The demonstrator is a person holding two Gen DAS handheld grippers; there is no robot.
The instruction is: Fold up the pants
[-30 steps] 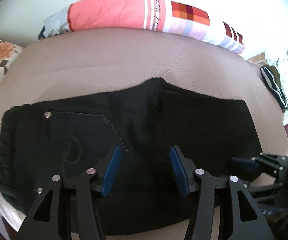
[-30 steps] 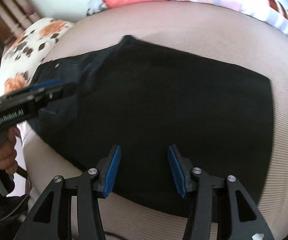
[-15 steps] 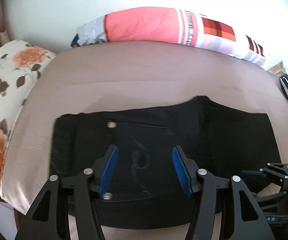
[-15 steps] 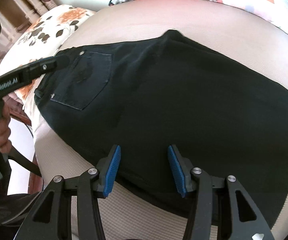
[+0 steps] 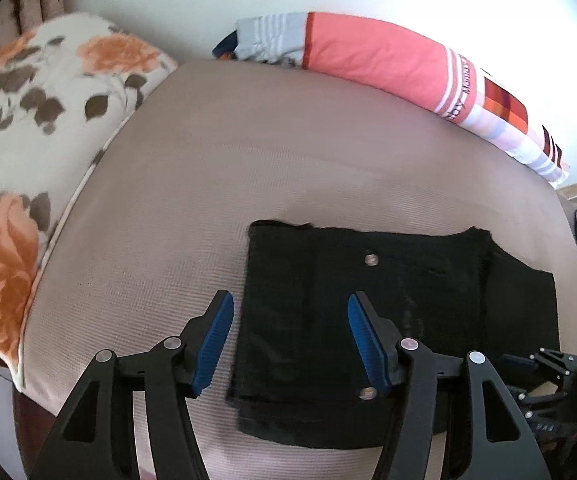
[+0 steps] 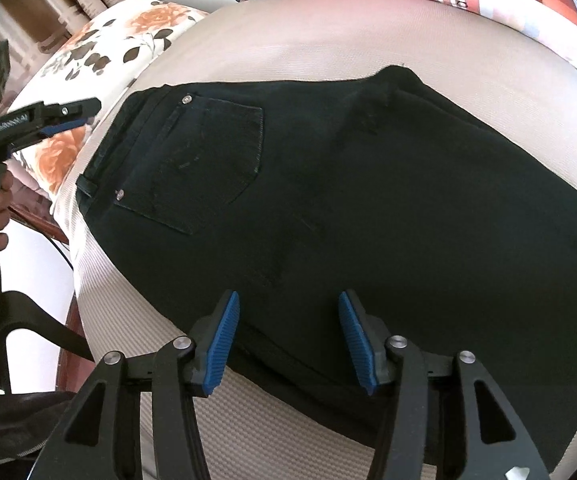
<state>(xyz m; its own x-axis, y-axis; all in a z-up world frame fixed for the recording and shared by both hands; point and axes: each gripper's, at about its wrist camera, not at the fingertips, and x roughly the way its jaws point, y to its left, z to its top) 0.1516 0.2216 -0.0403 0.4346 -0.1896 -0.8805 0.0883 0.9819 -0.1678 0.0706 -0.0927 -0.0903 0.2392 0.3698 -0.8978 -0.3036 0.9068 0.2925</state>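
Both my left gripper (image 5: pixel 290 344) and right gripper (image 6: pixel 288 334) hang open and empty over the black pants (image 6: pixel 368 208) lying flat on the beige cushion (image 5: pixel 248 152), so a shallow pinch at the waistband could grab only one layer and skew the fold.

Both wrist views steeply downward (close), sharing pants (image 5: pixel 388 312)

Left gripper (image 5: pixel 290 344), jaws apart, above black pants (image 5: pixel 400 312).
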